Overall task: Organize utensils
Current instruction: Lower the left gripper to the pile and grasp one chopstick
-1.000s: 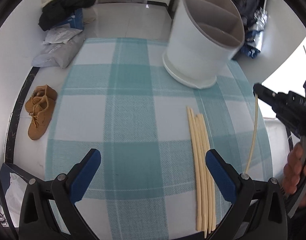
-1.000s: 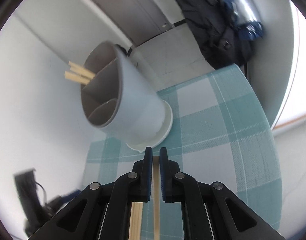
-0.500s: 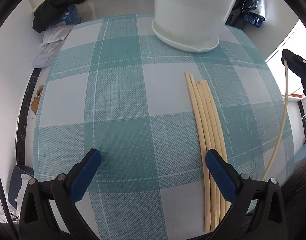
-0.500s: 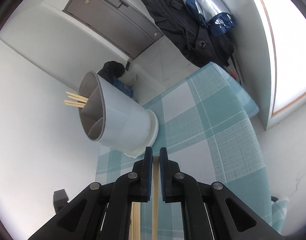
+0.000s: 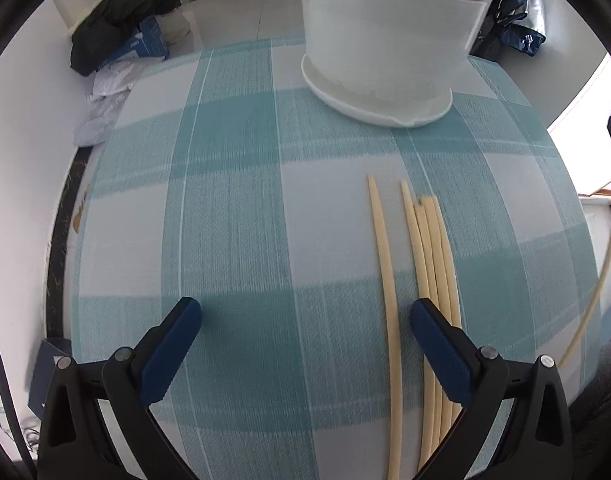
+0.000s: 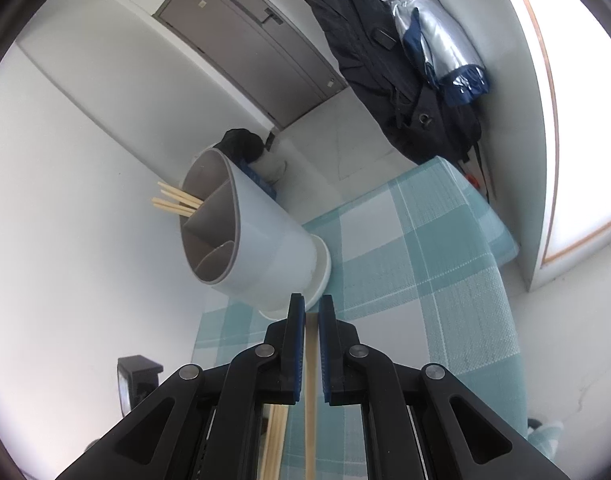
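Between the spread blue pads of the left tool [image 5: 305, 354], toward the right pad, lies a single pale chopstick [image 5: 385, 280] on the checked tabletop [image 5: 233, 220]; a bundle of four more [image 5: 433, 264] runs under that pad. All are long, cream and tapered, tips pointing away. Off to the side, the right tool [image 6: 312, 320] is clamped on one chopstick [image 6: 311, 380]. Farther back stands the white divided holder [image 5: 385, 40], several chopsticks [image 6: 177, 200] already inside.

Pale chopsticks [image 5: 433, 280] flat on cloth, white divided holder [image 5: 385, 32] upright
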{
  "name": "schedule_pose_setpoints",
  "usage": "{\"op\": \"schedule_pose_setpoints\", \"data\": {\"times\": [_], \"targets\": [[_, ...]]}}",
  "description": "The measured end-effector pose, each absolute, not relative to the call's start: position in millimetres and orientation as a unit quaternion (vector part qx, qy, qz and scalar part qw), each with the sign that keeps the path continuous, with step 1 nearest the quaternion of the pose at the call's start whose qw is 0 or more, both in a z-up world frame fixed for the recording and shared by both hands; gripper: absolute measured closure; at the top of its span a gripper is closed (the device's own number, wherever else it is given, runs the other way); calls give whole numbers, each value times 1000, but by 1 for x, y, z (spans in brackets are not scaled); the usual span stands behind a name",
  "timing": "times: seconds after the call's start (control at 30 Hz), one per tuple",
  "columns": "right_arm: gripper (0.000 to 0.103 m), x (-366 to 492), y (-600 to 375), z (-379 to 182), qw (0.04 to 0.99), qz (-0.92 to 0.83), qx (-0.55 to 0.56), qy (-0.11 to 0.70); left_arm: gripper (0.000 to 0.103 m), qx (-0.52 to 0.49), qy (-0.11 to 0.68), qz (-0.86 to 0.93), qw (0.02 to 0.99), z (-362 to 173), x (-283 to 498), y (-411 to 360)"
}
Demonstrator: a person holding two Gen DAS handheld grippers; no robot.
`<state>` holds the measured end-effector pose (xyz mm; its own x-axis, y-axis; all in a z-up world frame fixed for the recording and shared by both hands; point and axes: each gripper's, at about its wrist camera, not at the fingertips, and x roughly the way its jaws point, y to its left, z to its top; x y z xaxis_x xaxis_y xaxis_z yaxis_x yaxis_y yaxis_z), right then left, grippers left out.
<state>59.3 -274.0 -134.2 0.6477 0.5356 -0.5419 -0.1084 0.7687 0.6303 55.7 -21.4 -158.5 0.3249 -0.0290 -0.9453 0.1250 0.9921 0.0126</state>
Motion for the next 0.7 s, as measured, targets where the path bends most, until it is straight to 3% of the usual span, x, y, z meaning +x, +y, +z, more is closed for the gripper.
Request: {"op": "schedule_pose_setpoints", "data": {"times": [0.1, 0.3, 0.37, 0.43, 0.5, 0.6, 0.7], "targets": [[97, 59, -274, -132, 866, 187, 279, 372, 7, 60, 571, -44, 817, -156, 65, -26], [97, 61, -275, -129, 868, 188, 277, 367, 32, 77, 570, -51, 817, -151, 78, -38], [97, 62, -276, -130, 866, 188, 282, 367, 44, 86, 575, -60, 811, -150, 86, -43], [97, 64, -279, -131, 865, 188, 284, 368, 77, 80, 586, -76, 803, -149, 87, -47], [97, 65, -280, -131, 865, 188, 286, 368, 93, 85, 591, -92, 797, -147, 79, -53], [97, 65, -282, -129, 864, 186, 289, 366, 101, 93, 588, -92, 798, -148, 72, -59], [97, 65, -281, -128, 864, 188, 292, 365, 102, 81, 588, -97, 799, -146, 71, -54]]}}
